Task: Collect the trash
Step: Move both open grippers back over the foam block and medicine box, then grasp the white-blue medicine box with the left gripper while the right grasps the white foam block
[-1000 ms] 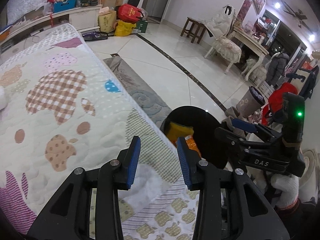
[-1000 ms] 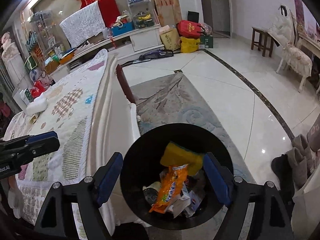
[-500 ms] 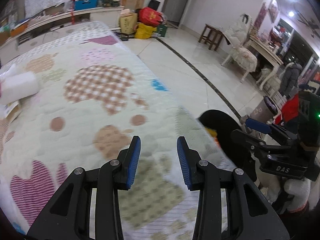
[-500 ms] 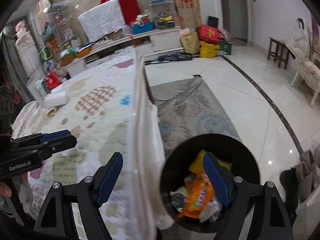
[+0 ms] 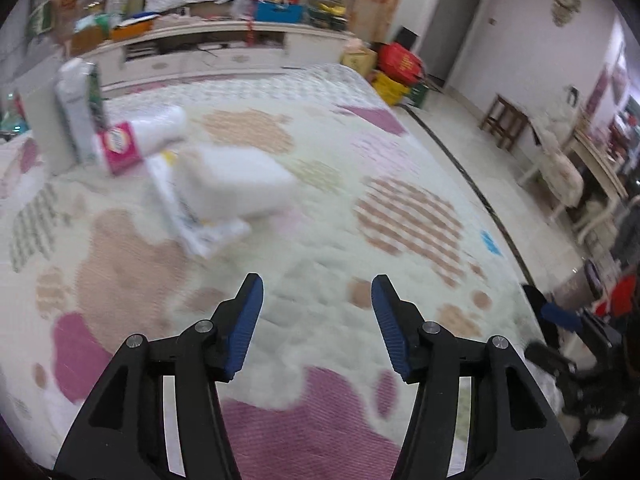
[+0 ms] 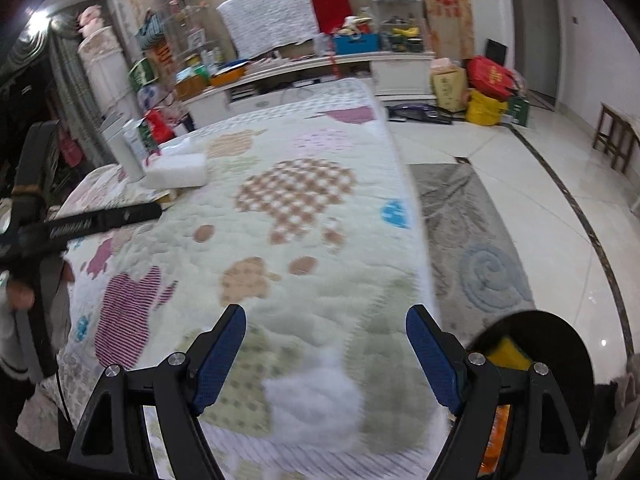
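Both my grippers are empty rn. Left gripper (image 5: 317, 312) has its jaws spread wide, nothing between them, and hangs over the quilt (image 5: 320, 240) at bottom center of the left view. Right gripper (image 6: 326, 344) also wide, nothing held, bottom center of its view, over the quilt's near edge.

Trash left to grab: white foam block (image 5: 236, 184) sits upper left-center of the left view, lying on top of a flat printed wrapper (image 5: 192, 220) that pokes out under it toward the gripper. Behind it a white tube w/ pink label (image 5: 136, 140) lies on its side, and a tall white carton (image 5: 78, 112) stands upright at far upper left. Blurry, so can't read labels. Same foam block (image 6: 176, 170) shows at left of the right view, well apart from that gripper.

Bin (image 6: 536, 344) is lower right in the right view, on the floor just beside the quilt edge, yellow and orange packets already in it. Makes sense there: short drop off the edge.

My guess: left is lined up toward the foam pile w/ jaws pre-opened for a grab; block looks light and squashy, wrapper under it may slide. Right is parked near the bin side, prob idle. Task partway, several pieces still on the quilt.
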`<state>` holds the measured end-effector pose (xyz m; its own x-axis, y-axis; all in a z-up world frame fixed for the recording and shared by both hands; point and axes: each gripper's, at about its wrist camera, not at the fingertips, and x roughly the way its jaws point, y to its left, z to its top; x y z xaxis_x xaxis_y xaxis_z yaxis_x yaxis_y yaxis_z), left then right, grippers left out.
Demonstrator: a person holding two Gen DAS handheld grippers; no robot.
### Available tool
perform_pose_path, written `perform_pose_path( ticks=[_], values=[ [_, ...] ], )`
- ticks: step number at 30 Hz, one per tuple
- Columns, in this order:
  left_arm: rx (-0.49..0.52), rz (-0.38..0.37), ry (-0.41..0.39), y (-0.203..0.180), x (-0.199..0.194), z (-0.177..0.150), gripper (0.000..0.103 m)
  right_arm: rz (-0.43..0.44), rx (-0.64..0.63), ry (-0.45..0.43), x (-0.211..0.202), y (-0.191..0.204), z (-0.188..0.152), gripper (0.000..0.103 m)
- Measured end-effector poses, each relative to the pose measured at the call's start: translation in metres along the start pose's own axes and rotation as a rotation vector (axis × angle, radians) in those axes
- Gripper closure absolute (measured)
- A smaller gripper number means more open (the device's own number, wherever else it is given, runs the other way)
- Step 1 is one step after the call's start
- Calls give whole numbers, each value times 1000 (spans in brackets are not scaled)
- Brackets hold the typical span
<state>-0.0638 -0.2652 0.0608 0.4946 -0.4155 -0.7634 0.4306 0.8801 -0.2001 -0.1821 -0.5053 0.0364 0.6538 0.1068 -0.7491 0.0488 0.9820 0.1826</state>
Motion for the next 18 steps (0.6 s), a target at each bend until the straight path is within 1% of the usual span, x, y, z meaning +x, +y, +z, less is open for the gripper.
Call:
perform_pose_path(
  ticks=[3,5,8,14,18],
  values=[
    [-23,5,-13,23,-1,12,46,22,-35,15,13,18,7,23],
    [-30,1,-24,37,0,21,43,35,-47,22,19,25,11,23],
    [-16,4,-33,54,4,32,42,61,-52,37,32,35,18,23],
    [26,13,-23,68,15,44,42,110,-40,76,62,53,38,23],
    [70,-17,-42,67,17,50,42,130,-52,81,72,67,45,23]
  ],
)
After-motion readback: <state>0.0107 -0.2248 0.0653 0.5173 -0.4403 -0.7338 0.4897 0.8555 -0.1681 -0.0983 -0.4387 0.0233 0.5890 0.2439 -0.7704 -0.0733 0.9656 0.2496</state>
